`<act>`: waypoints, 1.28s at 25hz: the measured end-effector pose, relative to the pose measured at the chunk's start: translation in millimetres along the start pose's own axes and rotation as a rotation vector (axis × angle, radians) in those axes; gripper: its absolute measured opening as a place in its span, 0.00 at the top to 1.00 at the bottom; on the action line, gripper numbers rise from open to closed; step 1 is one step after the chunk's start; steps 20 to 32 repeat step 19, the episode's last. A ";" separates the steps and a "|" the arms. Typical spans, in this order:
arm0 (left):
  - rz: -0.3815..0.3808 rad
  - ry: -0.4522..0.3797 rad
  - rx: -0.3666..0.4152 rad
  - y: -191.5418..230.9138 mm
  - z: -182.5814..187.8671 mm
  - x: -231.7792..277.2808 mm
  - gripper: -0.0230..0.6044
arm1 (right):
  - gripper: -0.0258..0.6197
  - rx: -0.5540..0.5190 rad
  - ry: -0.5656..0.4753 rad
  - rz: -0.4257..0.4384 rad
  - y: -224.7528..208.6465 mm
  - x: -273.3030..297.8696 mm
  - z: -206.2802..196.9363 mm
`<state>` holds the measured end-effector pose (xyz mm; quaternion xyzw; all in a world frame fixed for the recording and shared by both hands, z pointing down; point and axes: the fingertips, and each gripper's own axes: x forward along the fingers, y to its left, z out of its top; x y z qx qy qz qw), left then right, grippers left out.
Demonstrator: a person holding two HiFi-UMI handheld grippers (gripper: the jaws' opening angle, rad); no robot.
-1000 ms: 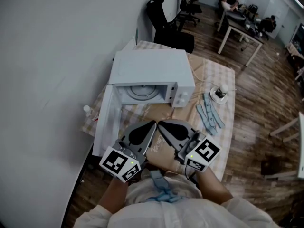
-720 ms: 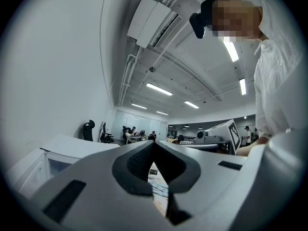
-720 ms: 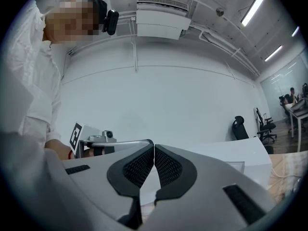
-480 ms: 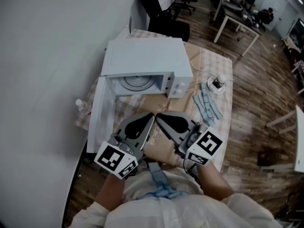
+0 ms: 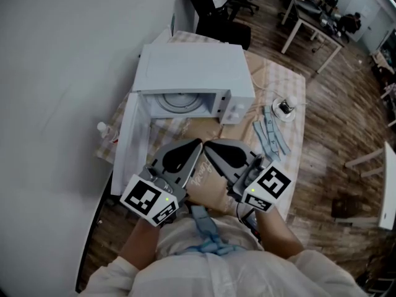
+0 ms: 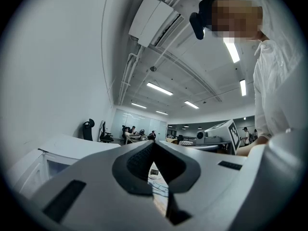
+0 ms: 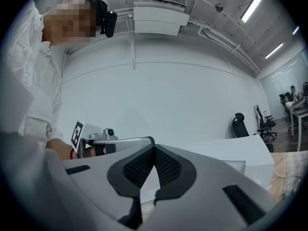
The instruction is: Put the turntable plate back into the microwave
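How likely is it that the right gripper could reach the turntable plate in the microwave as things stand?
Probably yes: the door hangs open to the left, the turntable plate lies visible inside, and nothing stands between it and the shut right gripper.

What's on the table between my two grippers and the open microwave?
In the head view, only checked tablecloth and brown cardboard separate the left gripper, right gripper and microwave.

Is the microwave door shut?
No, the microwave has its door swung wide open, so the round turntable plate shows inside.
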<state>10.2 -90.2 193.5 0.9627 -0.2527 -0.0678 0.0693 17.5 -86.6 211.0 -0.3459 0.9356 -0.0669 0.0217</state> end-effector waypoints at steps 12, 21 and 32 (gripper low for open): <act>-0.020 0.016 0.041 -6.0 -0.8 5.1 0.96 | 0.91 0.006 0.007 0.021 -2.6 -5.8 -0.4; -0.039 0.013 0.017 -3.5 -8.5 12.5 0.96 | 0.91 0.006 0.009 0.002 -11.5 -7.9 -6.3; -0.039 0.013 0.017 -3.5 -8.5 12.5 0.96 | 0.91 0.006 0.009 0.002 -11.5 -7.9 -6.3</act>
